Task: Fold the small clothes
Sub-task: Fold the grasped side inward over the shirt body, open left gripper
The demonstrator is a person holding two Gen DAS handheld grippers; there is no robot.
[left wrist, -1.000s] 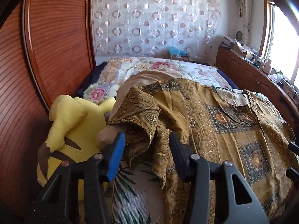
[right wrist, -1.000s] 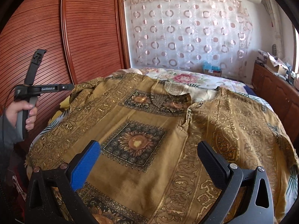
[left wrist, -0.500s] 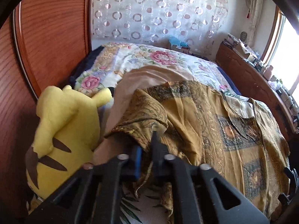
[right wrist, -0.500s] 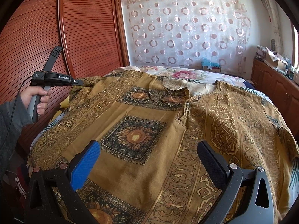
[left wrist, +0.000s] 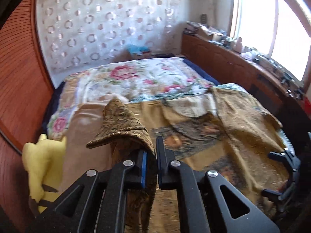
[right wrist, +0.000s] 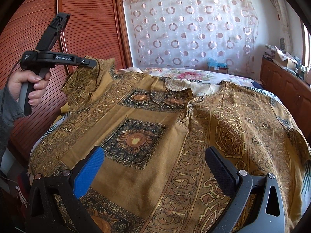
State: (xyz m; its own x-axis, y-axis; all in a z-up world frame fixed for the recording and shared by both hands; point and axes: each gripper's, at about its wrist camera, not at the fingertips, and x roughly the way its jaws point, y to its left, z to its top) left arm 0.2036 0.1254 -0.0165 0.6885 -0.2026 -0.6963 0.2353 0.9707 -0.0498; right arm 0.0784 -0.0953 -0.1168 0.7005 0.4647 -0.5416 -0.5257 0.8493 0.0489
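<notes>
A mustard-brown patterned shirt (right wrist: 136, 139) lies spread face up across the bed. My left gripper (left wrist: 151, 145) has the shirt's left sleeve (left wrist: 120, 120) pinched between its pads and holds it lifted off the bed; the jaws are opening slightly with the cloth still between them. In the right wrist view the left gripper (right wrist: 93, 63) is up at the far left, with the sleeve hanging from it. My right gripper (right wrist: 155, 155) hovers open over the shirt's lower front with nothing between its fingers. It also shows at the right edge as the right gripper (left wrist: 279, 172).
A yellow plush toy (left wrist: 42, 165) lies at the bed's left side by the red-brown wooden wardrobe (right wrist: 87, 19). A floral bedspread (left wrist: 136, 77) covers the far half of the bed. A cluttered wooden cabinet (left wrist: 233, 62) runs along the right wall. A hand (right wrist: 35, 81) grips the left tool.
The left gripper went from open around the sleeve to shut on it, then rose and swung toward the shirt's middle, lifting the sleeve. The right gripper stayed put.
</notes>
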